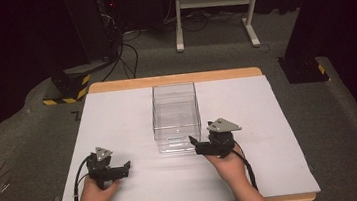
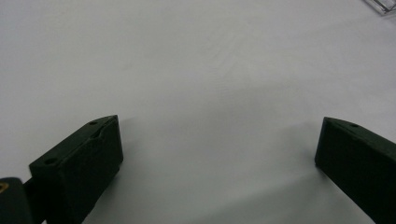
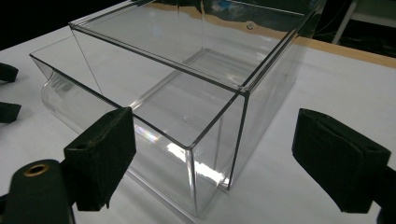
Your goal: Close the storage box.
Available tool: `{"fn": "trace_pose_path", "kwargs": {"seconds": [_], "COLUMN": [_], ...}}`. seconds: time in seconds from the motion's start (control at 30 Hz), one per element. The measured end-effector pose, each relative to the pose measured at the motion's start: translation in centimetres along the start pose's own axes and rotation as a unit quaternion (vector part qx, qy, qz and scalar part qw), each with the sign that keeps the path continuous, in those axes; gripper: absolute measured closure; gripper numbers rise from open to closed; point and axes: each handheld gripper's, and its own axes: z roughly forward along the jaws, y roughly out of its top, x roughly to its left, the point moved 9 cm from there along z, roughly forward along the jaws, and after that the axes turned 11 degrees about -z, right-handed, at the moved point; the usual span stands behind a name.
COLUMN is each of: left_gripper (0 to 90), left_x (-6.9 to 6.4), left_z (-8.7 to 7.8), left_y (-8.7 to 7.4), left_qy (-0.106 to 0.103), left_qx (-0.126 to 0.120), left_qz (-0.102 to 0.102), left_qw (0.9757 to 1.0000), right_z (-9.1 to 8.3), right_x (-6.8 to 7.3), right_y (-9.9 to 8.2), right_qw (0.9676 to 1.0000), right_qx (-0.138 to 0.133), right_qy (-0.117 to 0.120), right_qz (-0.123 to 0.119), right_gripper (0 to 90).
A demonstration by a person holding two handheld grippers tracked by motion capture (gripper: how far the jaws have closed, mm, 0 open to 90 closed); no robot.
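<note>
High view: clear box (image 1: pixel 176 117) at centre of worktop (image 1: pixel 118 117), long axis running away from person. Right tool (image 1: pixel 197 144) just beside near right corner, jaws wide, empty. Left tool (image 1: pixel 126 168) well apart to left, wide, empty. Right nearer.

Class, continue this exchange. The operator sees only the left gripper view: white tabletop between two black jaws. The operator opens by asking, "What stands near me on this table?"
Observer: A clear plastic box stands mid-table, ahead and to the right of your left claw.
Operator: Anything inside it?
Observer: It looks empty. The right gripper view shows its bare clear floor.
Operator: Where is the other claw?
Observer: The right claw is open and points at the box's near right corner, seemingly just short of it.
</note>
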Motion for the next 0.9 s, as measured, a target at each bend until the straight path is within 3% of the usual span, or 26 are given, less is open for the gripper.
{"fn": "trace_pose_path", "kwargs": {"seconds": [0.9], "left_gripper": [1.2], "left_x": [0.0], "left_z": [0.0], "left_y": [0.0], "left_qy": [0.0], "left_qx": [0.0], "left_qz": [0.0], "left_qw": [1.0], "right_z": [2.6], "right_x": [-2.0], "right_y": [0.8], "right_qw": [0.9997], "right_qx": [0.003], "right_qy": [-0.024], "right_qz": [0.007], "right_gripper": [13.7]}}
